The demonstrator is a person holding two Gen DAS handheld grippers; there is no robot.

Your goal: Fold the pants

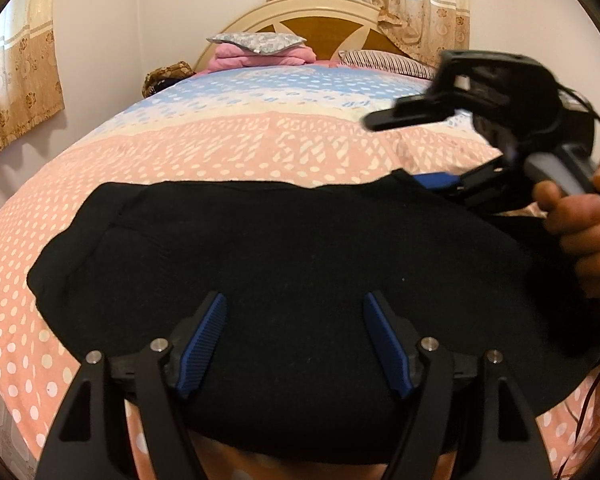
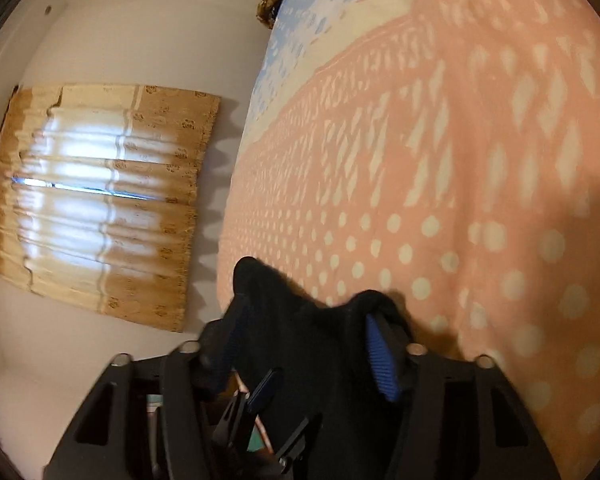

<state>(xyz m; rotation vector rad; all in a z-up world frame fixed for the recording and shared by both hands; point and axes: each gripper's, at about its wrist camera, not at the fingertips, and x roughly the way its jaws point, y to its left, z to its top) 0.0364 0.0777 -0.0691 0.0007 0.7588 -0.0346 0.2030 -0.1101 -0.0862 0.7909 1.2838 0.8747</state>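
The black pants [image 1: 284, 256] lie spread across the pink dotted bedspread [image 1: 228, 148]. My left gripper [image 1: 296, 300] is open, its blue pads wide apart just over the near part of the pants, holding nothing. My right gripper [image 1: 436, 181] is at the pants' far right corner, held by a hand [image 1: 584, 216]. In the right wrist view my right gripper [image 2: 304, 320] has black pants fabric [image 2: 300, 344] bunched between its blue pads and draped over the left one. The jaws stand fairly wide there, so I cannot tell whether they grip the cloth.
A headboard [image 1: 320, 20], pink folded cloth with a grey pillow [image 1: 260, 50] and a striped pillow [image 1: 384, 62] are at the bed's far end. Curtains [image 2: 100, 200] hang on the wall beside the bed. A cable [image 1: 592, 396] trails at the right.
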